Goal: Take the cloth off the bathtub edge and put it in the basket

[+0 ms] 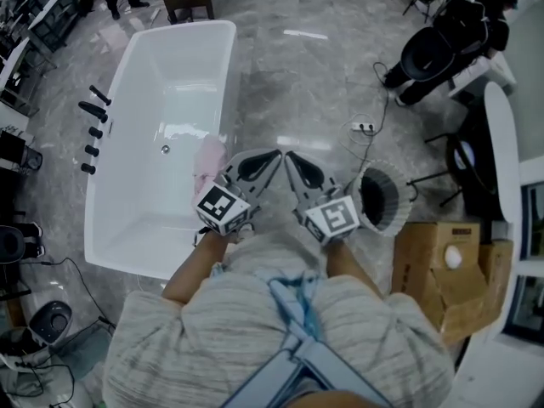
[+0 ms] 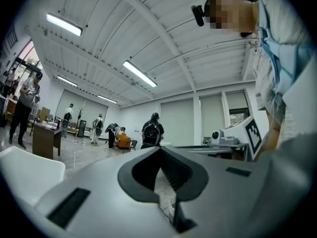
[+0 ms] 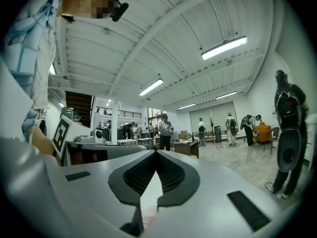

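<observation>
The white bathtub (image 1: 183, 83) fills the 10 o'clock part of the head view. The pink cloth (image 1: 206, 161) hangs over its right-hand edge, and the left gripper (image 1: 265, 161) covers the cloth's lower right part. That gripper's tip lies at about 3 o'clock of the cloth and is not touching it. The right gripper (image 1: 296, 165) sits just beside it, the two tips nearly meeting and both pointing toward 12 o'clock.

The left gripper (image 2: 159, 151) has its jaws pressed together on nothing, and so has the right gripper (image 3: 156, 153). Neither gripper view shows the cloth clearly. A pinkish smear low in the right gripper view's gap is too blurred to name.

The white basket (image 1: 396, 195) stands on the floor at 4 o'clock of the right gripper's tip, its near side partly behind the marker cube. The hands are hidden under the cubes.
</observation>
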### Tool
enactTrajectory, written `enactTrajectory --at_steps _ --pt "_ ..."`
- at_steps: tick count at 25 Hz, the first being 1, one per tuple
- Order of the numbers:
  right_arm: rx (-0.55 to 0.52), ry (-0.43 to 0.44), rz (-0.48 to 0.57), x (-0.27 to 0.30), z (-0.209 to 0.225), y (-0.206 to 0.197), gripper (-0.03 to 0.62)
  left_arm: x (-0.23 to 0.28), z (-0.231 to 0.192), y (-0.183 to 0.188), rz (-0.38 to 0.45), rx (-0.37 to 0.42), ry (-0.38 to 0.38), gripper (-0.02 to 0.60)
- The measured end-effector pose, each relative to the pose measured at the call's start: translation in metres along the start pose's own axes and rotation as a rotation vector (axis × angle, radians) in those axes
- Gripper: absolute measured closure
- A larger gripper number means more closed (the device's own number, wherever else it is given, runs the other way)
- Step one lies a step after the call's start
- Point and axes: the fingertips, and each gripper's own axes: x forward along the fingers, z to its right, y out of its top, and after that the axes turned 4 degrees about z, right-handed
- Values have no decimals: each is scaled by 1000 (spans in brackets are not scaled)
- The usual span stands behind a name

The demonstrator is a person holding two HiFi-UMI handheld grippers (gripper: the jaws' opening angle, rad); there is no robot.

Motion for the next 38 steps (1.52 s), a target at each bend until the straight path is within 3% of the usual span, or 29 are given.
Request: enactTrajectory --at_steps 8,19,28,38 --pt "11 -4 -25 40 -29 -12 591 -37 -44 -1 -9 -7 4 578" --pt "26 9 -105 64 -55 -48 591 -76 -84 -30 -19 -100 34 578" --pt "10 87 -133 84 -56 -72 591 -91 -108 -47 -15 -130 96 578" --pt "56 262 -213 111 -85 -119 589 -131 -143 -93 -128 -75 155 578"
